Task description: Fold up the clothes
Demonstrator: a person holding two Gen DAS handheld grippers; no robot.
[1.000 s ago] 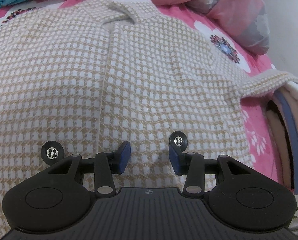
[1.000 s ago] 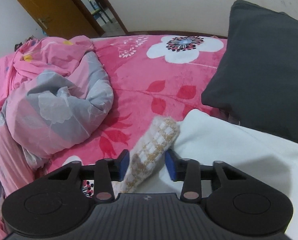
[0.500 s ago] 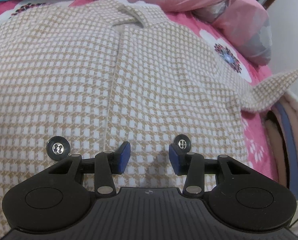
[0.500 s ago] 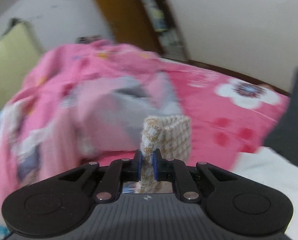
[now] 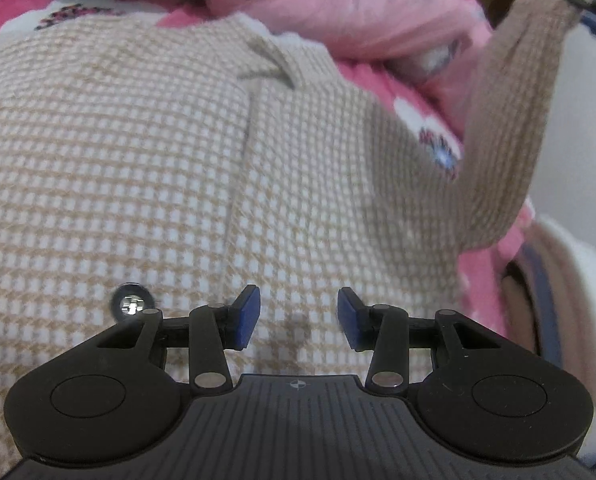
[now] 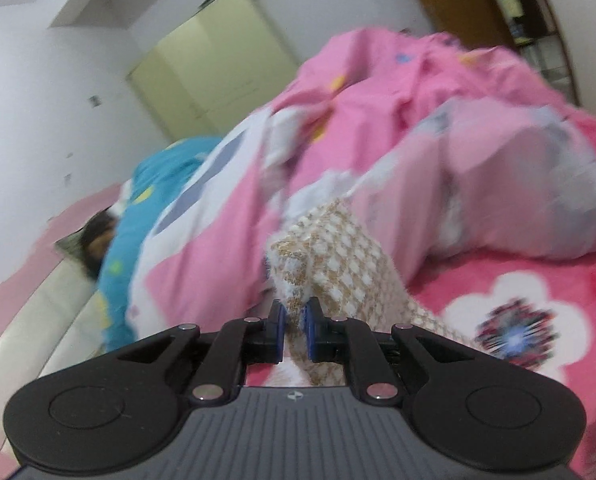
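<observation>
Lifting the sleeve (image 5: 510,120) of the beige-and-white houndstooth knit cardigan (image 5: 138,168) off the pink floral bed (image 6: 538,280), the right gripper (image 6: 294,332) now pinches its cuff; a second ago it lay flat. The left gripper (image 5: 298,316) hovers, jaws spread, above the spread-out body, ready for the inward fold.
</observation>
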